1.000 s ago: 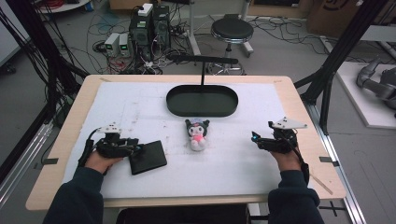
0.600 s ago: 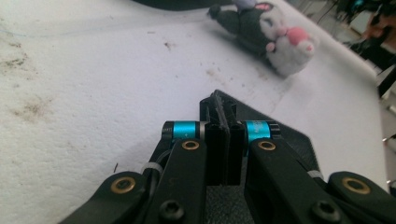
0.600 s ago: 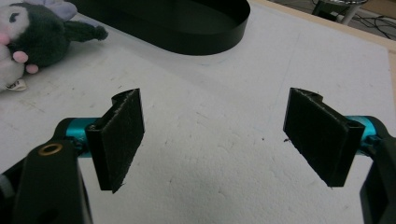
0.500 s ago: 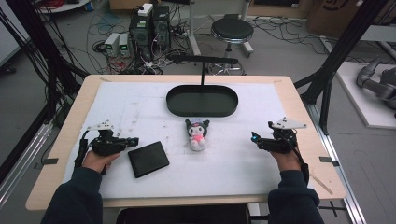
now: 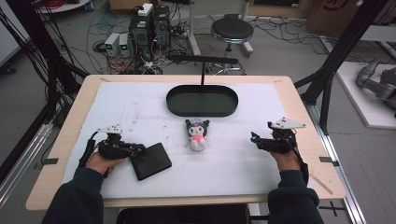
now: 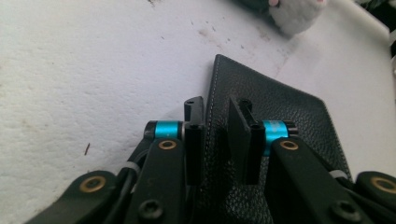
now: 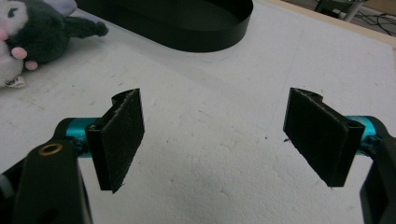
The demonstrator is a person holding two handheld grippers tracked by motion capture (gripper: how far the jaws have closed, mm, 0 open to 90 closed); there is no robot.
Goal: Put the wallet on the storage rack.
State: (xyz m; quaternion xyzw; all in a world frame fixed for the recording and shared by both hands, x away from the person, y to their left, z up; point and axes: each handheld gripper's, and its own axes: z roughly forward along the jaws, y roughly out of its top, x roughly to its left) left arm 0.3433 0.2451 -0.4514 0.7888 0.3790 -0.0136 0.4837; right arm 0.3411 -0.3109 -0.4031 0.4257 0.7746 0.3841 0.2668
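White foam sheeting (image 5: 140,102) covers a wooden table (image 5: 70,112) in a lab cluttered with cables, computer boxes and a round stool (image 5: 232,31).

At the near left, the left gripper (image 5: 138,150) lies low over the sheeting, its 2 jaws drawn close together on the edge of a black leather wallet (image 5: 152,161). In the left gripper view the gripper (image 6: 217,135) has 1 jaw on the stitched rim of the wallet (image 6: 285,112) and the other set on the leather face, the narrow strip of edge pinched between them; the jaws have just been closing. The wallet rests flat on the foam, turned at an angle, near the table's front-left side, with the person's left hand (image 5: 103,161) and dark sleeve (image 5: 74,196) behind the tool.

Well apart, at the near right, the right gripper (image 5: 254,138) hovers above bare foam. The right gripper view shows that gripper (image 7: 212,135) with jaws spread wide and nothing between the pads (image 7: 123,135).

Between the 2 tools, near the middle of the table, lies a small plush toy (image 5: 196,134) with dark ears and a pink body. Beyond it sits an oval black tray (image 5: 176,106), with a thin post and crossbar (image 5: 202,59) rising behind.
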